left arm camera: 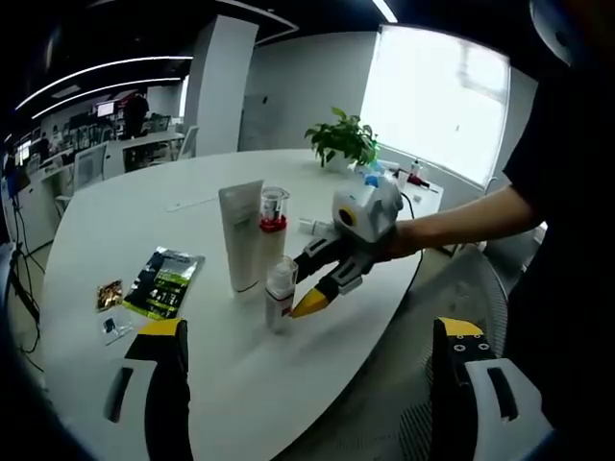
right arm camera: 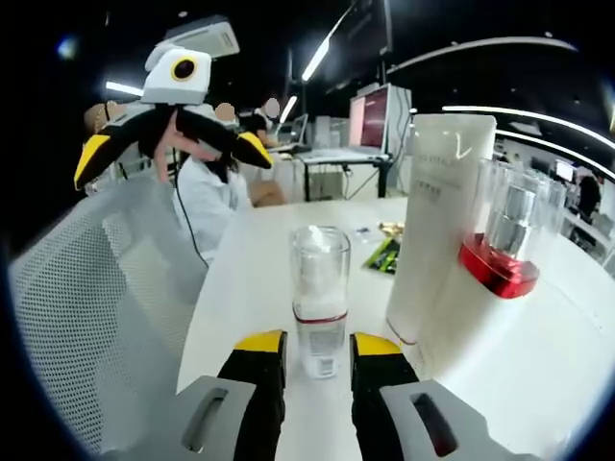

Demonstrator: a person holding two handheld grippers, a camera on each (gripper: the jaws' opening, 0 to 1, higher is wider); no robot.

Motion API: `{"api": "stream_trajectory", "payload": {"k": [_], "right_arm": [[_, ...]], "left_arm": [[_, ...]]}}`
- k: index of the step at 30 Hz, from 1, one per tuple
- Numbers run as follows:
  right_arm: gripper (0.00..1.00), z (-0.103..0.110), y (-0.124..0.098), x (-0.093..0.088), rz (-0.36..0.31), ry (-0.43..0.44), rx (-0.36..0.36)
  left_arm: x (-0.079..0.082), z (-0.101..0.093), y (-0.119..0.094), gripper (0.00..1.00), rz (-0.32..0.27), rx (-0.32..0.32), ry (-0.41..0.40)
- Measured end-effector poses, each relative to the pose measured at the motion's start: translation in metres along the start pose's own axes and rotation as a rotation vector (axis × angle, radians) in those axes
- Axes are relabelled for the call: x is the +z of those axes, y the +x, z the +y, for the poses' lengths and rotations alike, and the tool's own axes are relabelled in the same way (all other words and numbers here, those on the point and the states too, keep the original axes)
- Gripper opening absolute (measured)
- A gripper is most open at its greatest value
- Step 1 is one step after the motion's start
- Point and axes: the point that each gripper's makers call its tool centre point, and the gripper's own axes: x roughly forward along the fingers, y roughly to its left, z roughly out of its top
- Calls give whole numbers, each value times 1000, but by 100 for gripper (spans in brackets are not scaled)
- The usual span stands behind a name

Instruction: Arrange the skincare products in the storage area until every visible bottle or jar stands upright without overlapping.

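Note:
Three skincare items stand upright, close together on the white table: a tall white tube, a clear bottle with a red band and a small clear bottle. My right gripper reaches in from the right with its tips at the small bottle. In the right gripper view, its jaws press both sides of the small clear bottle near its base. The white tube and red-banded bottle stand just to its right. My left gripper is wide open and empty, held in the air off the table.
A green-and-black sachet and two small packets lie flat left of the bottles. A potted plant stands at the far edge. A mesh chair sits by the table's curved near edge, and a person sits beyond it.

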Motion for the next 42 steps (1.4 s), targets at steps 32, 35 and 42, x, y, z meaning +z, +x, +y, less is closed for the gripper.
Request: {"api": "stream_trajectory", "payload": {"k": [32, 35, 42], "right_arm": [[10, -14, 17, -34, 93, 83, -118], [14, -13, 20, -32, 91, 88, -116], [12, -20, 29, -33, 107, 116, -189]], "left_arm": [[-10, 8, 7, 98, 12, -7, -40], [-10, 9, 8, 98, 13, -10, -41], [-21, 10, 27, 95, 30, -62, -88]]}}
